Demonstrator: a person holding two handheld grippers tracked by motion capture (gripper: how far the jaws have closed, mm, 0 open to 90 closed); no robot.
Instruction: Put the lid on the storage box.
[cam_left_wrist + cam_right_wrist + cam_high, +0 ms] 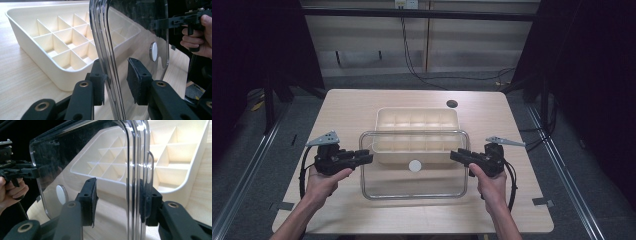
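A clear plastic lid (414, 186) with a white round knob (415, 165) hangs level between my two grippers, overlapping the near side of a cream tray (417, 112) divided into several compartments. My left gripper (366, 159) is shut on the lid's left rim, and my right gripper (456, 155) is shut on its right rim. In the left gripper view the lid (135, 30) stands edge-on between my jaws (115, 82), with the tray (15, 20) behind it. In the right gripper view the rim (140, 170) sits between the pads (117, 200); the tray (197, 170) lies beyond.
The tray rests mid-table on a light wooden table (347, 105). A dark round hole (452, 104) is near the far edge. Black cables (422, 75) run over the floor behind the table, and metal rails flank both sides.
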